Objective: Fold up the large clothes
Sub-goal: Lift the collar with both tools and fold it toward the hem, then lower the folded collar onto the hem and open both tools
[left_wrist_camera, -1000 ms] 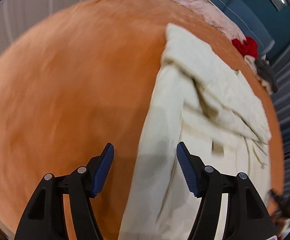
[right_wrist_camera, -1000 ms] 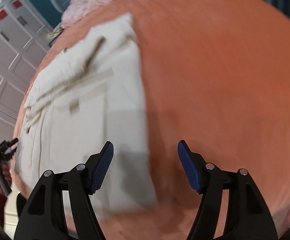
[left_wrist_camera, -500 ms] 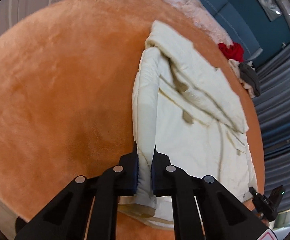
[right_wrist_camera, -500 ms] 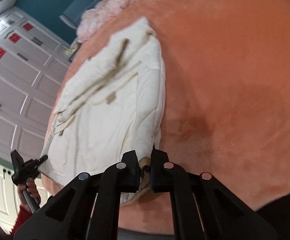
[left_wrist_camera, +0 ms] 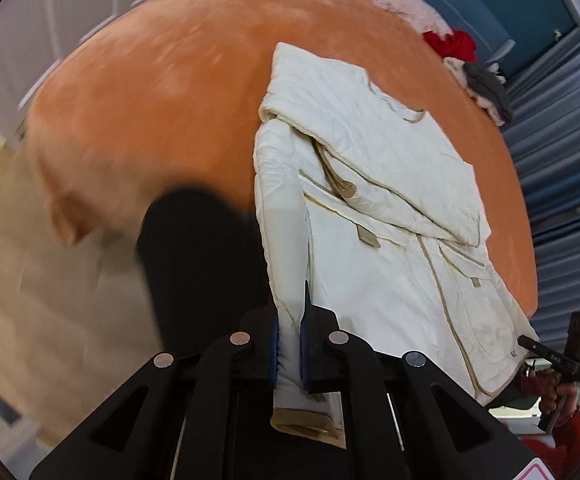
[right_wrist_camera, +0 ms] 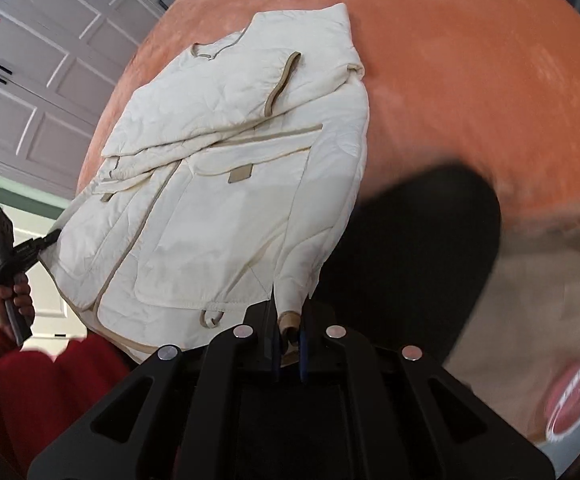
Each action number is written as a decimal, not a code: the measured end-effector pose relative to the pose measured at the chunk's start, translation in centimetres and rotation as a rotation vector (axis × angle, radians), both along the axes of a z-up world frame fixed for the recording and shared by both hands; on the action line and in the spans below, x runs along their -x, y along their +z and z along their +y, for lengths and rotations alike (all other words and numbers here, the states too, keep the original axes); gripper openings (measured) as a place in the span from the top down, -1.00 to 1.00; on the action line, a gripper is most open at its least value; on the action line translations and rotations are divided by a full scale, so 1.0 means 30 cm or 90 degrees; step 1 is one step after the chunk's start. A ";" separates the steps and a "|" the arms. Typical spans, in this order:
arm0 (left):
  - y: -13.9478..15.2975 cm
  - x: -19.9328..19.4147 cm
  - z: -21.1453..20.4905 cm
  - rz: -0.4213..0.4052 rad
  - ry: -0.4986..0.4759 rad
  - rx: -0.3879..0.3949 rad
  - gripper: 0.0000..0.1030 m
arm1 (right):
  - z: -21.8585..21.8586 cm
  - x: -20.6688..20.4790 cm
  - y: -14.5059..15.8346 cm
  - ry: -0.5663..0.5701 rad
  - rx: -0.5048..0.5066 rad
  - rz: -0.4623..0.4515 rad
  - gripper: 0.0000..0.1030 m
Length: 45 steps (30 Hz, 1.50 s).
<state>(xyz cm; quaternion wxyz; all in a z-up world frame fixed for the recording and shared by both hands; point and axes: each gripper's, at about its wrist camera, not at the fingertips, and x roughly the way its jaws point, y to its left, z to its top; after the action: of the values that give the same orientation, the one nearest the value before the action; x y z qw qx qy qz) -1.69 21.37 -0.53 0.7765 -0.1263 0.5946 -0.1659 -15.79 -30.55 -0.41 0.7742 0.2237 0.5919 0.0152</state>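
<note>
Cream jacket (left_wrist_camera: pixel 370 208) hem pinched in both tongs.

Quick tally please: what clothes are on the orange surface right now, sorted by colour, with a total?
Cream: 1, the jacket, clamped in both the left gripper and the right gripper.
Pink: 1, a fluffy garment at the far edge.
Red: 1, a bundle.
Grey and white: 1, a small heap, pieces too tangled to separate.
Total: 4

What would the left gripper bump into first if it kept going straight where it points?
Probably the cream quilted jacket itself. The left gripper is already shut on its edge, and the jacket stretches ahead over the orange plush surface. Depth is unclear.
</note>
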 end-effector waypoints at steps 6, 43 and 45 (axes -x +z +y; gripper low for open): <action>-0.008 0.035 -0.018 -0.008 0.034 0.000 0.90 | 0.023 -0.008 0.000 0.000 -0.003 -0.011 0.91; -0.080 -0.761 -0.266 -0.172 0.114 0.037 0.67 | -0.244 -0.744 -0.052 -0.248 0.012 -0.300 0.71; -0.066 -0.761 -0.269 -0.169 0.106 0.035 0.67 | -0.249 -0.751 -0.055 -0.255 0.000 -0.300 0.68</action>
<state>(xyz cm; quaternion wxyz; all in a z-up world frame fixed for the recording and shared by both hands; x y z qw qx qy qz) 21.15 13.29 -2.49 0.8557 -0.1734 0.4694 -0.1321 6.75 -38.01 -2.06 0.8777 0.3263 0.3402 -0.0866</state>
